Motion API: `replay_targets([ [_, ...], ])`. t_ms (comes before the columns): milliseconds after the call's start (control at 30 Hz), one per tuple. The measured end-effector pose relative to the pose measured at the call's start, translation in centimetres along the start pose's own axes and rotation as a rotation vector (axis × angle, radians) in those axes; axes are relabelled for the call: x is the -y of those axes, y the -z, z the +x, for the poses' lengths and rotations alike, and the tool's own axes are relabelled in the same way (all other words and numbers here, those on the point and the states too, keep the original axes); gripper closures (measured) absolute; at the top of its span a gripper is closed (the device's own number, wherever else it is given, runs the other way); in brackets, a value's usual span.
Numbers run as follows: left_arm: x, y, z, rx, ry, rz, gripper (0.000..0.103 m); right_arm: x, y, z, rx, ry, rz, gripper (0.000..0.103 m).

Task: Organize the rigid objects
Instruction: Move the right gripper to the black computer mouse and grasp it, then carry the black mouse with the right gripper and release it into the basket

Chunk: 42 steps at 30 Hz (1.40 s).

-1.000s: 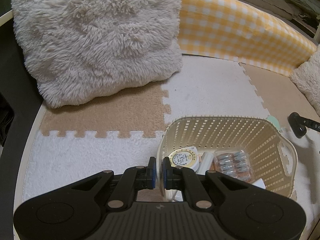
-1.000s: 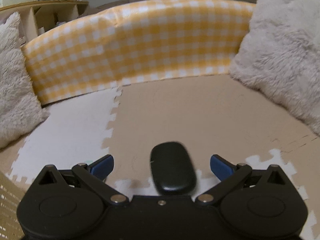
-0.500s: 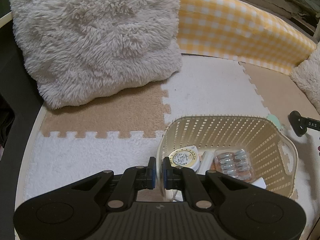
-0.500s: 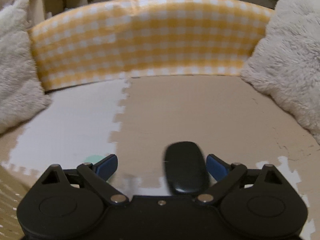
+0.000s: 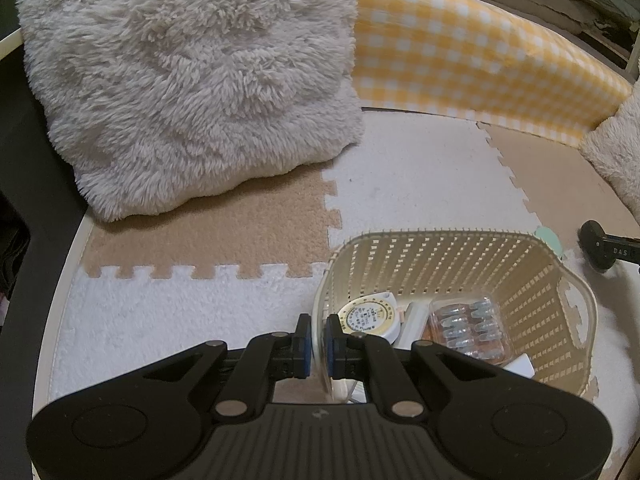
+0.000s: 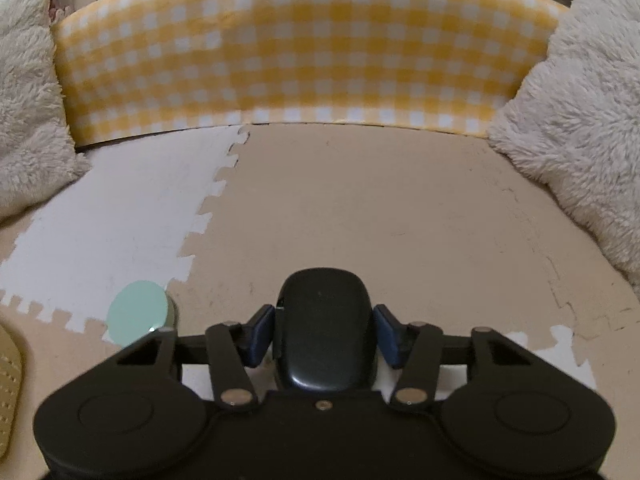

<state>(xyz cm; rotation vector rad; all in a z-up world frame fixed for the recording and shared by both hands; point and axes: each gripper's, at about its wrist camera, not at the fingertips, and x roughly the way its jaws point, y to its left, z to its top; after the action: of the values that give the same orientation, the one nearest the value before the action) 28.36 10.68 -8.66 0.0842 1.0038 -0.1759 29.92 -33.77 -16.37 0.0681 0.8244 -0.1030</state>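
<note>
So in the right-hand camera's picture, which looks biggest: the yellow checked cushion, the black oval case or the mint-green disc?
1. Yellow checked cushion
2. Black oval case, though it sits nearest the camera, which flatters it
3. Mint-green disc

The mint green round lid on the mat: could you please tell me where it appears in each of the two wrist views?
Left wrist view: only a sliver of the mint green round lid shows, far right, just beyond the back right corner of the basket.
Right wrist view: the lid lies lower left on the mat, left of the right gripper, whose fingers are closing around the black case.
Shared landmark: the yellow checked cushion.
</note>
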Motion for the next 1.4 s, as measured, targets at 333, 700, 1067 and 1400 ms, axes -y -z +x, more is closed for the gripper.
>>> replay_targets([
  [333, -0.1, 0.1, 0.0, 0.000, 0.006, -0.008, 0.095, -1.5, 0.1, -1.6, -0.005, 0.012, -0.010, 0.049],
  [700, -0.1, 0.1, 0.0, 0.000, 0.008, -0.010, 0.095, -7.2, -4.3, -8.1, 0.166, -0.214, 0.022, 0.049],
  [1067, -0.1, 0.1, 0.0, -0.001, 0.008, -0.012, 0.095, -16.9, -4.1, -12.8, 0.166, -0.441, -0.135, 0.049],
  [1400, 0.0, 0.1, 0.0, -0.001, 0.007, -0.010, 0.095, -22.9, 0.3, -10.6, -0.010, -0.457, -0.347, 0.049],
])
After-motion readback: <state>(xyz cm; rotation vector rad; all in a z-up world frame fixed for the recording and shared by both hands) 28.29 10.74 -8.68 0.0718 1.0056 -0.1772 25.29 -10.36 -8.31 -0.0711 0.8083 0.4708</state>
